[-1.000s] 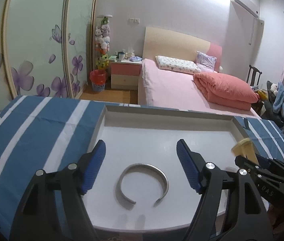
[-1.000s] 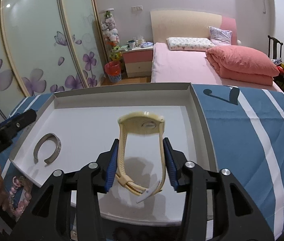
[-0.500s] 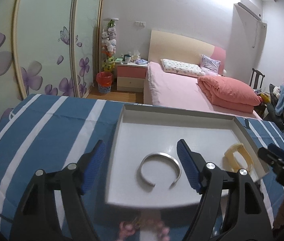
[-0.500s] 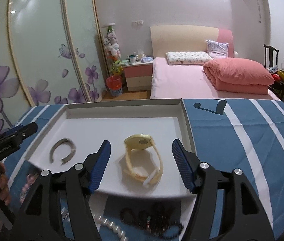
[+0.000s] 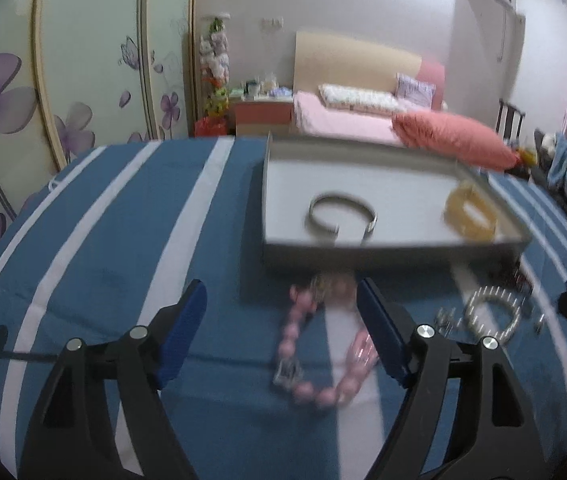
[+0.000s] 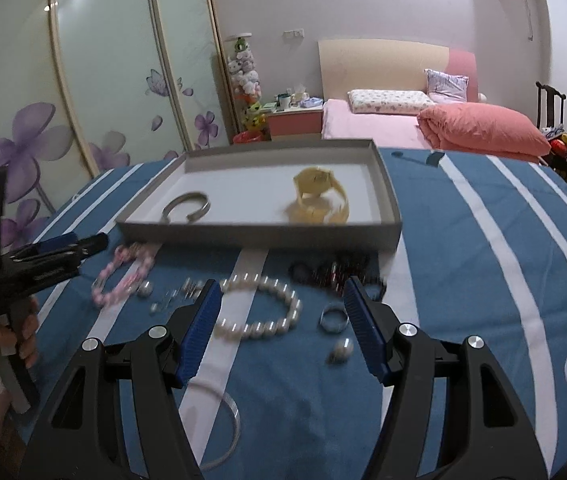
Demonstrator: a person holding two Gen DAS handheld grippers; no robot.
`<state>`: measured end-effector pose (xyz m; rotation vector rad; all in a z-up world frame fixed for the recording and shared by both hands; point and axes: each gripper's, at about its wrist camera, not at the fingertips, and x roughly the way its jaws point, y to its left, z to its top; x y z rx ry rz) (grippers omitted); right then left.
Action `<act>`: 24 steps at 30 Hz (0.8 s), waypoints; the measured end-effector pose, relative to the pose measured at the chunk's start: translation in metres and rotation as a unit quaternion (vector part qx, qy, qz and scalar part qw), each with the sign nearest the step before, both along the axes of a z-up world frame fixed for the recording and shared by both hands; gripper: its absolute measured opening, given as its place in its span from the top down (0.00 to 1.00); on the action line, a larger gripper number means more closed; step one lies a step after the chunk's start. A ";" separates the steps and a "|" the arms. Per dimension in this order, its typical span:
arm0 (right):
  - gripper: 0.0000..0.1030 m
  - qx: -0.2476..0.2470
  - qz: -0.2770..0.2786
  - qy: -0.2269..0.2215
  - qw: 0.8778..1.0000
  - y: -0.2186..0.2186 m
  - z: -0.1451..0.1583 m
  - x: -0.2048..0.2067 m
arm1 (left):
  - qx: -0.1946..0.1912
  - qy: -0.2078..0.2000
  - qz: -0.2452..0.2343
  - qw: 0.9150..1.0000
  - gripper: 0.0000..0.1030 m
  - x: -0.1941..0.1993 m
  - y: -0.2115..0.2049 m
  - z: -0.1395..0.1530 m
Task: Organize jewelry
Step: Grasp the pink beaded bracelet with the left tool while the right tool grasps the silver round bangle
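Hovering wide open and empty over the blue striped worktop [image 6: 483, 248]: left gripper [image 5: 283, 328] above a pink bead bracelet [image 5: 323, 344], right gripper [image 6: 281, 326] above a pearl bracelet [image 6: 259, 306]; silver bangle [image 6: 187, 208] and yellow watch [image 6: 319, 196] inside the grey tray [image 6: 259, 232]

In the tray [image 6: 387, 216], the cuff bangle [image 6: 186, 207] lies at nine o'clock of the watch [image 6: 319, 196]. Before the tray, the bead bracelet [image 6: 123, 276] lies at nine o'clock of the pearl bracelet [image 6: 259, 306].
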<state>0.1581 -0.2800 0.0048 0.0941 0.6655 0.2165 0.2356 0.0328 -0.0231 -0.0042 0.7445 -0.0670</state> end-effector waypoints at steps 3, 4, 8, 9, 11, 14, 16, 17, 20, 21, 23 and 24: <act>0.38 0.009 0.000 0.005 1.000 0.000 -0.003 -0.009 | 0.004 0.028 -0.007 1.000 0.39 0.005 0.001 -0.010; 0.38 0.012 0.000 0.007 1.000 0.001 -0.004 -0.012 | 0.003 0.037 -0.010 0.999 0.42 0.007 0.002 -0.012; 0.38 0.018 -0.002 0.012 1.000 -0.002 -0.007 -0.018 | 0.007 0.073 -0.018 0.997 0.51 0.016 -0.001 -0.023; 0.38 0.018 -0.003 0.013 1.000 -0.003 -0.007 -0.018 | 0.011 0.079 -0.018 0.997 0.53 0.017 -0.002 -0.025; 0.38 0.020 -0.003 0.015 1.000 -0.003 -0.008 -0.019 | 0.023 0.079 -0.020 0.996 0.55 0.017 -0.004 -0.026; 0.38 0.019 -0.002 0.018 1.000 -0.004 -0.011 -0.021 | 0.037 0.079 -0.027 0.996 0.61 0.017 -0.008 -0.026; 0.38 0.017 0.001 0.023 1.000 -0.002 -0.012 -0.021 | 0.040 0.079 -0.031 0.996 0.81 0.017 -0.008 -0.025; 0.38 0.016 0.003 0.025 1.000 -0.001 -0.013 -0.022 | 0.042 0.077 -0.032 0.996 0.86 0.016 -0.009 -0.025; 0.38 0.013 0.013 0.036 0.999 0.004 -0.018 -0.024 | 0.040 0.073 -0.032 0.996 0.87 0.015 -0.007 -0.024; 0.38 0.012 0.018 0.040 0.999 0.006 -0.021 -0.026 | 0.037 0.073 -0.030 0.996 0.87 0.015 -0.006 -0.023; 0.38 0.011 0.029 0.048 0.998 0.011 -0.025 -0.030 | 0.025 0.071 -0.024 0.997 0.87 0.013 -0.001 -0.022; 0.38 0.011 0.037 0.052 0.998 0.014 -0.027 -0.032 | 0.023 0.069 -0.021 0.997 0.87 0.012 0.001 -0.021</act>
